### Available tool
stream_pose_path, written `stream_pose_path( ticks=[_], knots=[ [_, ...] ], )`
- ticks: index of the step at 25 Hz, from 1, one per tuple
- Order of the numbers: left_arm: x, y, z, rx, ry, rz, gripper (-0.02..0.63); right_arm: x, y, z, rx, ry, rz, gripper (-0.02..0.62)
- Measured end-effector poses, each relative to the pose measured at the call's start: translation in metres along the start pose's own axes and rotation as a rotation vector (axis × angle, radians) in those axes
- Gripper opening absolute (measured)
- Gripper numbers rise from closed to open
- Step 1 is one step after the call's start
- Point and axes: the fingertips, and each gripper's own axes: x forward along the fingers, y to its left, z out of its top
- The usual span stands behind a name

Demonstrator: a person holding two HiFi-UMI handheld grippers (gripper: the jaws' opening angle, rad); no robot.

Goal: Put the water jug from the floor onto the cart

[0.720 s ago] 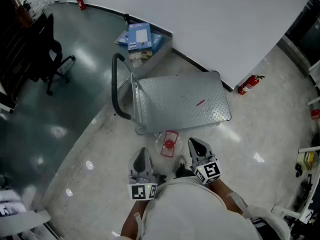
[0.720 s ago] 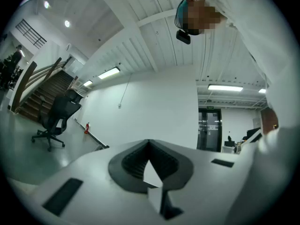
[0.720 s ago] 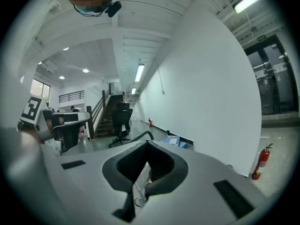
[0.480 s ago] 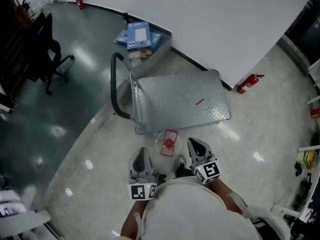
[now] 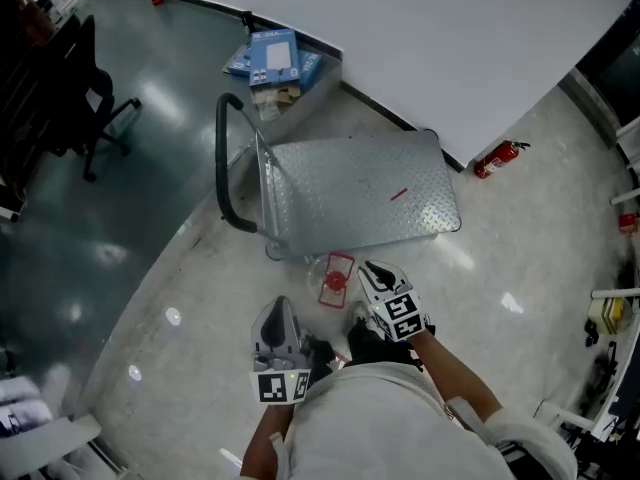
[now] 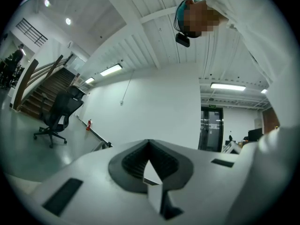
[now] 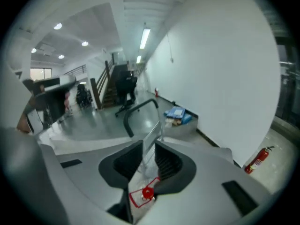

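Observation:
The clear water jug (image 5: 336, 279) with a red cap lies on the floor just in front of the metal cart (image 5: 350, 190), whose black handle (image 5: 222, 166) rises at its left end. My right gripper (image 5: 373, 270) is angled down beside the jug's right side, jaws shut and empty. In the right gripper view the right gripper (image 7: 149, 146) shows the jug's red cap (image 7: 147, 192) through the thin slit between its jaws. My left gripper (image 5: 280, 304) hangs shut near my body, back and left of the jug. The left gripper (image 6: 149, 144) faces a white wall; no jug is in that view.
A red fire extinguisher (image 5: 500, 158) stands by the white wall (image 5: 430, 38) right of the cart. Blue boxes (image 5: 272, 58) lie on a grey block behind the cart. A black office chair (image 5: 85, 98) stands far left on the dark floor.
My right gripper has moved forward and left, close beside the jug. The left gripper has dropped back slightly towards me. The jug and cart have not moved.

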Motion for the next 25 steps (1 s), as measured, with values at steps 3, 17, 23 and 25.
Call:
stream_pose_path(
  ticks=[3,17,23,25],
  knots=[
    [0.007,0.009,-0.012,-0.007,0.02,0.009,0.003,0.066,0.007,-0.062,-0.115,0.291,0.117,0.217],
    [0.01,0.066,-0.171,-0.081,0.195,0.105,0.003,0.229,0.014,-0.343,-0.17,0.804,0.142,0.27],
    [0.003,0.071,-0.189,-0.101,0.222,0.116,0.003,0.242,0.018,-0.368,-0.187,0.844,0.124,0.272],
    [0.002,0.073,-0.189,-0.11,0.224,0.122,0.003,0.245,0.017,-0.374,-0.183,0.857,0.113,0.272]
  ],
)
